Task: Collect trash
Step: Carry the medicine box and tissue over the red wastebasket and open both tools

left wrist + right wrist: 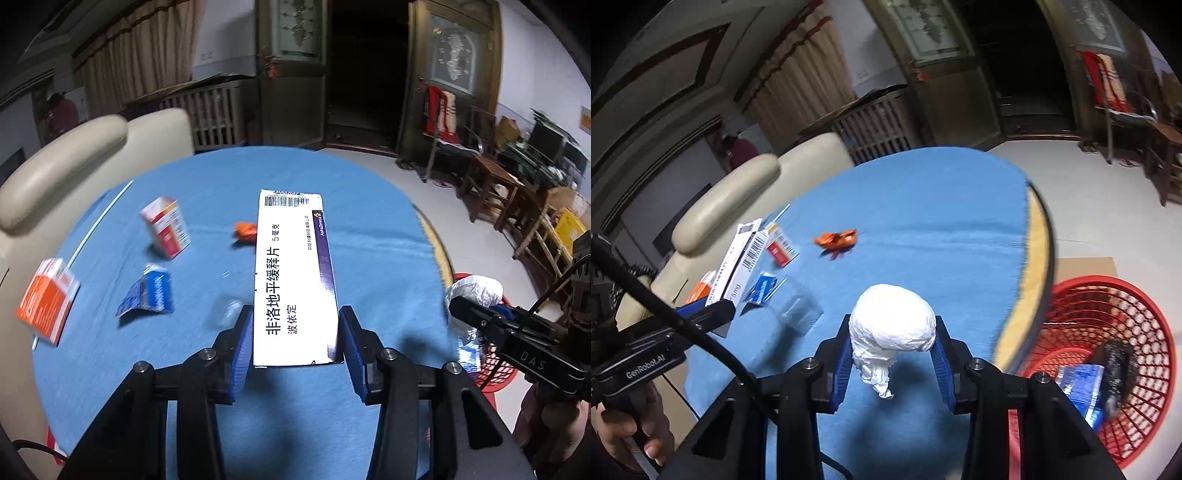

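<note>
The left gripper (295,334) has its blue fingers (242,343) clamped on a long white medicine box (291,277) with black Chinese print, a barcode and a purple side, held above the blue tabletop (369,240). The right gripper (889,356) pinches a crumpled white paper wad (892,321). Beyond lie an orange wrapper (836,239) and, on the floor, a red trash basket (1108,306).
</note>
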{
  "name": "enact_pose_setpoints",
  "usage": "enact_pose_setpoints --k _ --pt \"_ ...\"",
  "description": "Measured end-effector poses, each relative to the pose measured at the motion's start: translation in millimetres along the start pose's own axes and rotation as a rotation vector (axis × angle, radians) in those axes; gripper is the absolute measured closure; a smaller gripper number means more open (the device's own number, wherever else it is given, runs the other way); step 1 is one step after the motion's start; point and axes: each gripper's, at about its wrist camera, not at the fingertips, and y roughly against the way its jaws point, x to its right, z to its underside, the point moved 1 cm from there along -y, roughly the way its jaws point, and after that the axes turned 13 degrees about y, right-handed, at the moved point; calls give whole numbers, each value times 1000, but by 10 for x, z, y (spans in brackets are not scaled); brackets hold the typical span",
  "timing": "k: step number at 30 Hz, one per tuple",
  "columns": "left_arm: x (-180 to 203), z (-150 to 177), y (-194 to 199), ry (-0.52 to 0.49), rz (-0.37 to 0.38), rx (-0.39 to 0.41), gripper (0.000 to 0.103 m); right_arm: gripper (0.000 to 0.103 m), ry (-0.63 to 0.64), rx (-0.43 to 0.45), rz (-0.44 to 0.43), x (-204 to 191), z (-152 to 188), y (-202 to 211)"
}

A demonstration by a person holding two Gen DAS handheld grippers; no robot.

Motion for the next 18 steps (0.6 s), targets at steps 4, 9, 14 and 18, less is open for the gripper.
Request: enact_pose_setpoints --k 4,9,14,18 --pt "275 1 -13 -48 46 -3 56 62 -50 20 53 242 96 206" --pt "708 38 -71 -118 115 -24 56 62 -109 34 120 553 225 446" --pt "1125 87 -123 -181 178 -46 56 62 -158 40 186 861 342 665" --pt "1409 130 -188 -223 218 -68 56 62 -195 37 232 1091 453 803"
